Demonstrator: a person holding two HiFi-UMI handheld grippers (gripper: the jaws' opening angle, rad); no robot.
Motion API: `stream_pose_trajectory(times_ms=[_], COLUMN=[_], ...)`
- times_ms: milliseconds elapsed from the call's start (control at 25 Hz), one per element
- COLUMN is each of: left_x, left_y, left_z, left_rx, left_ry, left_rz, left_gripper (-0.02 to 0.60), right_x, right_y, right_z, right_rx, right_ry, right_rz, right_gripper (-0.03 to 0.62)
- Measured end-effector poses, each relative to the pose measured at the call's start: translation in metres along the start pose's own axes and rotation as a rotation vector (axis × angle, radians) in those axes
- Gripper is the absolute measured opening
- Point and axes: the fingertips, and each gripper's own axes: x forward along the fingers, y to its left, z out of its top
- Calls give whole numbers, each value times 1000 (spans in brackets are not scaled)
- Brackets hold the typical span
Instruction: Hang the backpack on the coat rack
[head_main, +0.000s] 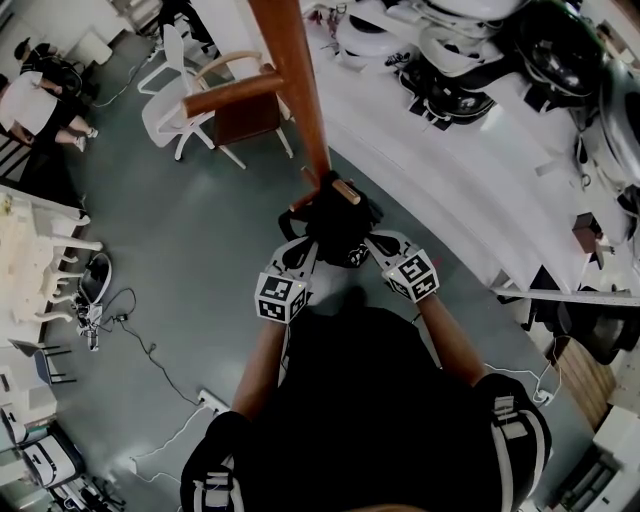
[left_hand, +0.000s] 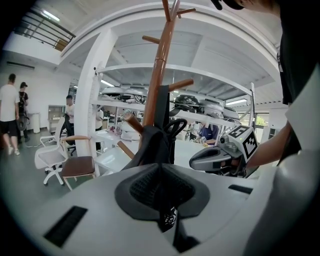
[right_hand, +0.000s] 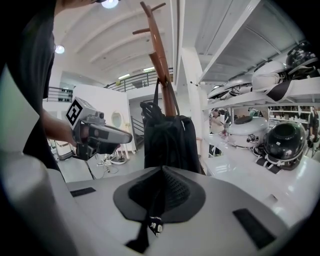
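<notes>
A black backpack hangs against the brown wooden coat rack just ahead of me. In the left gripper view the backpack has a dark strap running up toward a peg on the pole. My left gripper is shut on a thin black backpack strap, whose tagged end dangles below the jaws. My right gripper is likewise shut on a black strap, with the backpack right in front of it. Seen from the head, the left gripper and right gripper flank the pack.
White shelving with helmets runs along the right, close to the rack. A white chair with a brown seat stands left of the pole. People stand far left. Cables and a power strip lie on the grey floor.
</notes>
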Motion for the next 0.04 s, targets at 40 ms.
stream_pose_trajectory(times_ms=[40], left_x=[1], left_y=[-1], left_z=[0], left_rx=[0], left_ry=[1], left_rz=[-1], left_gripper=[34], right_x=[0], right_y=[-1], right_z=[-1], right_rx=[-1], right_ry=[1], right_rz=[1], right_gripper=[15])
